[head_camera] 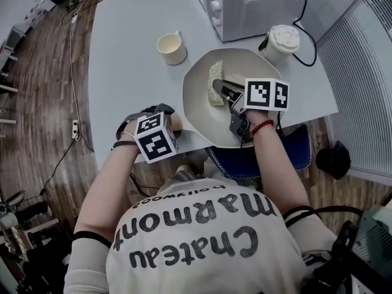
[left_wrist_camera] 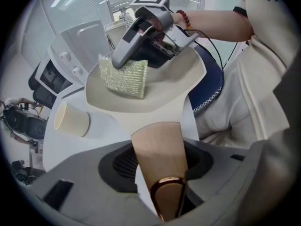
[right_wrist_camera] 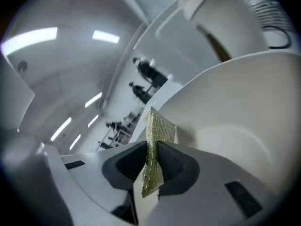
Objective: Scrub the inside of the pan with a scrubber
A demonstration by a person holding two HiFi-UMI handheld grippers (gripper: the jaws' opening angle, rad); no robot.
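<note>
A cream pan (head_camera: 205, 112) sits tilted at the table's front edge, partly overhanging it. Its wooden handle (left_wrist_camera: 157, 147) with a copper end lies between the jaws of my left gripper (left_wrist_camera: 160, 166), which is shut on it and points steeply down. In the head view this gripper (head_camera: 174, 127) is at the pan's left. A yellow-green mesh scrubber (head_camera: 215, 78) rests against the pan's inner wall (left_wrist_camera: 160, 95). My right gripper (right_wrist_camera: 151, 161) is shut on the scrubber (right_wrist_camera: 154, 135), pinching it edge-on. From the left gripper view the scrubber (left_wrist_camera: 126, 77) hangs from the right gripper (left_wrist_camera: 120, 60).
A cream cup (head_camera: 172, 48) stands on the grey table (head_camera: 122, 72) behind the pan, also shown as the cup (left_wrist_camera: 71, 119). A white microwave (head_camera: 254, 5) and a lidded white jug (head_camera: 280, 41) are at the back. A blue chair seat (head_camera: 275, 155) is below the table edge.
</note>
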